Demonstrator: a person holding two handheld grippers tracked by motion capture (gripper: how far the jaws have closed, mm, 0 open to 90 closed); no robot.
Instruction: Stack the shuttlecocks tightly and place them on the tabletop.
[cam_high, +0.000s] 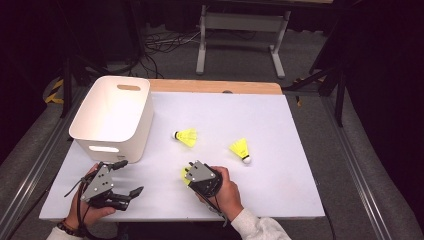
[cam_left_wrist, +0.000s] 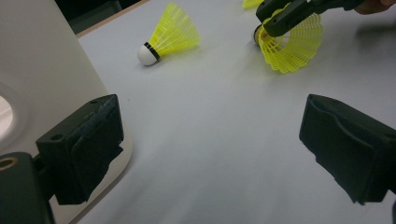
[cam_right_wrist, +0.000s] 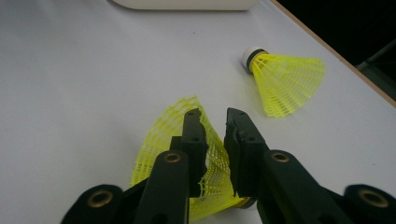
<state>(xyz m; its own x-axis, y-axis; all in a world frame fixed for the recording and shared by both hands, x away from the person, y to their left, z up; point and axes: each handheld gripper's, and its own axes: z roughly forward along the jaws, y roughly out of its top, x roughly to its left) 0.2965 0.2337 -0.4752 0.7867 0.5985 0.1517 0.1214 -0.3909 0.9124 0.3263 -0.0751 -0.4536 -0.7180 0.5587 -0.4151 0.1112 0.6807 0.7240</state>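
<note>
- Yellow mesh is pinched between the jaws of my right gripper (cam_right_wrist: 212, 116): they have narrowed onto the skirt of a shuttlecock (cam_right_wrist: 180, 140) lying on the white table (cam_high: 280, 185), close to my edge of it.
- I judge I took it by the skirt because it lies on its side, so the soft cone is what offers itself to the jaws.
- My left gripper (cam_left_wrist: 210, 154) hangs with its jaws wide and nothing between them, just beside the white bin (cam_high: 112, 115), which sits at the table's far left. I read that as a waiting post near where the shuttlecocks are likely to go.
- Two more lie loose beyond my right hand (cam_high: 227, 187), well apart from each other: the middle shuttlecock (cam_high: 186, 137), cork toward the bin, and the right shuttlecock (cam_high: 241, 150), cork toward me.
- Hidden: from above, the gripper's body covers nearly all of the held shuttlecock, leaving a sliver of yellow.
- Its cork I can barely make out; in the left gripper view it sits behind the jaw tips.
- Whether the pads squeeze both walls of the skirt or one, I cannot tell.
</note>
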